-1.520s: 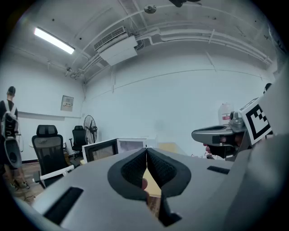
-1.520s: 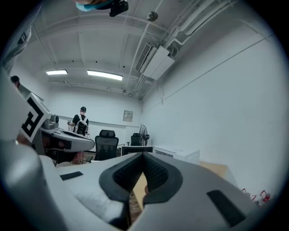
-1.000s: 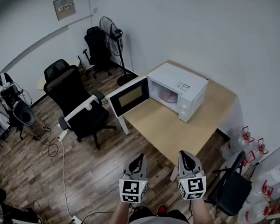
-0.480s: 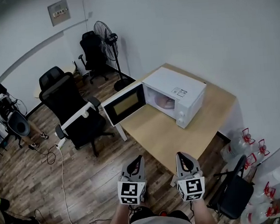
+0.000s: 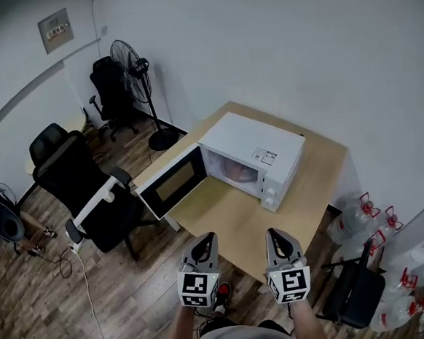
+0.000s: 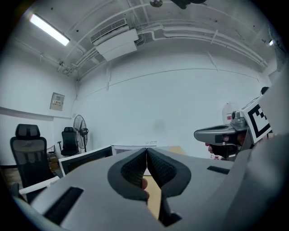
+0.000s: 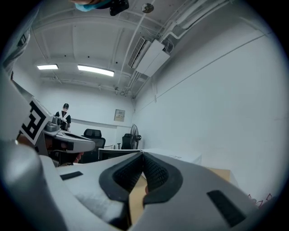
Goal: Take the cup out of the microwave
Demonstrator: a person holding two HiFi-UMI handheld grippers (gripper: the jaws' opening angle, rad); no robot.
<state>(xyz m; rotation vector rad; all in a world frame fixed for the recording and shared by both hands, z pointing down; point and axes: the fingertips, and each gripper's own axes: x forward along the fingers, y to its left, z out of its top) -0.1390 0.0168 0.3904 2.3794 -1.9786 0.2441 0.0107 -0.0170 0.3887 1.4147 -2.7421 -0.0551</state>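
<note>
A white microwave (image 5: 253,158) stands on a wooden table (image 5: 238,221) with its door (image 5: 170,181) swung open to the left. Inside its cavity a pale pinkish cup (image 5: 238,169) shows dimly. My left gripper (image 5: 205,247) and right gripper (image 5: 277,243) are held side by side short of the table's near edge, both pointing toward the microwave. Each is shut with nothing between its jaws. In the left gripper view the left gripper (image 6: 146,160) points at the microwave door (image 6: 86,158). In the right gripper view the right gripper (image 7: 142,168) faces the same way.
A black office chair (image 5: 82,190) stands left of the table, with a floor fan (image 5: 132,65) and another chair (image 5: 111,89) behind it. A folding chair (image 5: 353,285) and several water jugs (image 5: 362,223) sit to the right. A cable (image 5: 82,285) runs over the wooden floor.
The whole view has shifted: the table and microwave sit nearer and lower in the head view, so both grippers have come closer to the table's near edge. Both stay shut.
</note>
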